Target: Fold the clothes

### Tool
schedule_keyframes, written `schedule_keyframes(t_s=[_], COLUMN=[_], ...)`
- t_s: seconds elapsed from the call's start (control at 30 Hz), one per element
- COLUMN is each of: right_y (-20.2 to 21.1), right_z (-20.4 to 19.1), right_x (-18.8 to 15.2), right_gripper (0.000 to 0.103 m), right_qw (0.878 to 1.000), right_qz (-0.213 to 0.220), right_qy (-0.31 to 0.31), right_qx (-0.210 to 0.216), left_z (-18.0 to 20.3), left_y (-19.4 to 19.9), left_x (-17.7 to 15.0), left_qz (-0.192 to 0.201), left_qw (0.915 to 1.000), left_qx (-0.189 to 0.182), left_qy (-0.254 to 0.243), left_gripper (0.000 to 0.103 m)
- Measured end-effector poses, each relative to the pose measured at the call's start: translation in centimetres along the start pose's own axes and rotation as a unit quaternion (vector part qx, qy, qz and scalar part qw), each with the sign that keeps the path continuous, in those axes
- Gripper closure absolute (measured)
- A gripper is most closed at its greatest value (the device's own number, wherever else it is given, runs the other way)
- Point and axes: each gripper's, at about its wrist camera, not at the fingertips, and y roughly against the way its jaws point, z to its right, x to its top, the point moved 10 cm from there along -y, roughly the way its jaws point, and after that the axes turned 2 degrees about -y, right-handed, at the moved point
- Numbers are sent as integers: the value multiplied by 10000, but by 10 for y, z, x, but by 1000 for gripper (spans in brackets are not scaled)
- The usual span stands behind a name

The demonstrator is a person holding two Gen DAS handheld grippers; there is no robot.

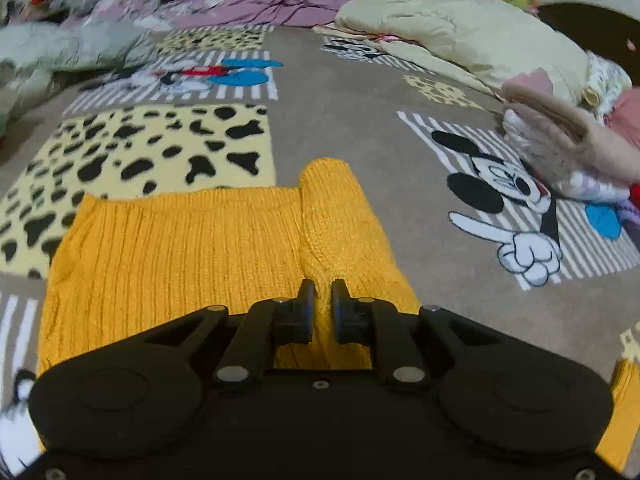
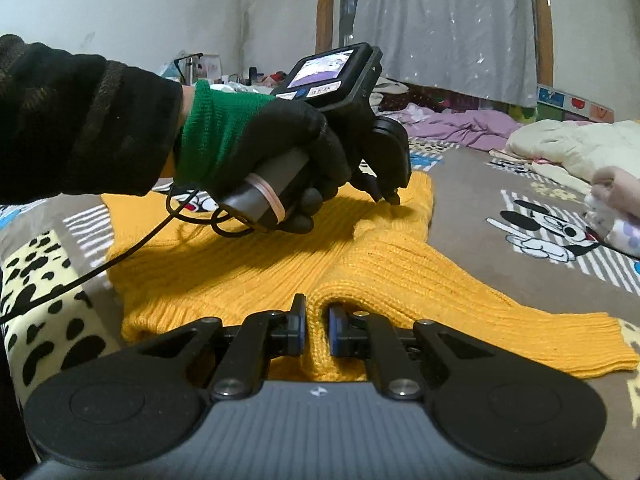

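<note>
A mustard-yellow knitted sweater (image 1: pixel 172 248) lies flat on the cartoon-print blanket (image 1: pixel 344 92), one sleeve (image 1: pixel 340 216) folded over along its right side. My left gripper (image 1: pixel 322 308) is shut on a ridge of that yellow knit. In the right wrist view the sweater (image 2: pixel 248 264) spreads across the bed with a sleeve (image 2: pixel 500 320) trailing right. My right gripper (image 2: pixel 316 330) is shut on a raised fold of the sweater near its front edge. Farther back, a gloved hand (image 2: pixel 272 136) holds the left gripper (image 2: pixel 386 198), tips down on the sweater's far edge.
A cream quilt (image 1: pixel 460 32) and folded pink and beige clothes (image 1: pixel 560 140) are heaped at the right. Purple bedding (image 1: pixel 280 4) and other laundry line the far side. A black cable (image 2: pixel 100 268) hangs from the left gripper across the sweater's left edge.
</note>
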Motion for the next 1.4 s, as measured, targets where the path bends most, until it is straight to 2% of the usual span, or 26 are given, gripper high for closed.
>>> schedule_keyframes(t_s=[0.1,0.13,0.27,0.3,0.33,0.4,0.5,0.6,0.73,0.8,0.83,0.9,0.97,1.0,1.03,1.1,1.2,1.23,1.3,1.4], right_y=[-1,-3,-5,-4,-3,2,10,14,23,27,29,32,33,34,35,35,35,35,35,36], right_z=[0,1,5,5,5,5,2,-1,-3,-4,-5,-4,-3,-2,-1,1,3,3,4,4], right_x=[-1,-1,2,2,3,5,7,6,5,2,0,-3,-4,-4,-4,-3,-1,-1,0,1], right_gripper=[90,90,88,86,85,77,68,68,68,68,68,67,67,67,68,68,68,68,68,68], right_qw=[10000,10000,10000,10000,10000,10000,9998,9998,9996,9995,9994,9993,9993,9993,9993,9993,9994,9993,9993,9992], right_qz=[-29,-28,2,22,41,91,175,133,118,85,68,65,61,71,82,91,109,116,131,151], right_qy=[-5,1,14,11,9,2,11,62,82,136,163,198,194,182,164,131,83,65,36,11], right_qx=[-2,-12,-24,-24,-18,4,77,130,242,279,298,314,326,326,329,325,329,335,347,363], left_z=[5,12,61,78,93,123,163,199,236,251,257,263,263,261,258,252,234,224,200,152], left_y=[20,29,62,69,74,85,99,105,102,96,91,82,73,70,70,76,94,103,123,155], left_x=[6,8,5,2,-2,-10,-22,-37,-64,-79,-85,-94,-101,-103,-104,-101,-85,-78,-60,-37], left_qz=[187,247,184,127,59,-71,-243,-421,-766,-878,-924,-980,-989,-964,-925,-772,-349,-186,140,688], left_qw=[9988,9979,9904,9860,9814,9702,9512,9307,8999,8862,8813,8771,8742,8744,8764,8841,9062,9169,9386,9626], left_qx=[221,177,-484,-713,-949,-1384,-1788,-2038,-2240,-2210,-2146,-2040,-1861,-1774,-1770,-1784,-1694,-1721,-1791,-1880], left_qy=[-406,-565,-1283,-1501,-1669,-1990,-2504,-3008,-3663,-3975,-4108,-4237,-4374,-4411,-4383,-4250,-3859,-3597,-2946,-1828], left_gripper=[75,75,67,58,56,56,56,56,57,57,57,57,71,80,83,94,94,94,95,95])
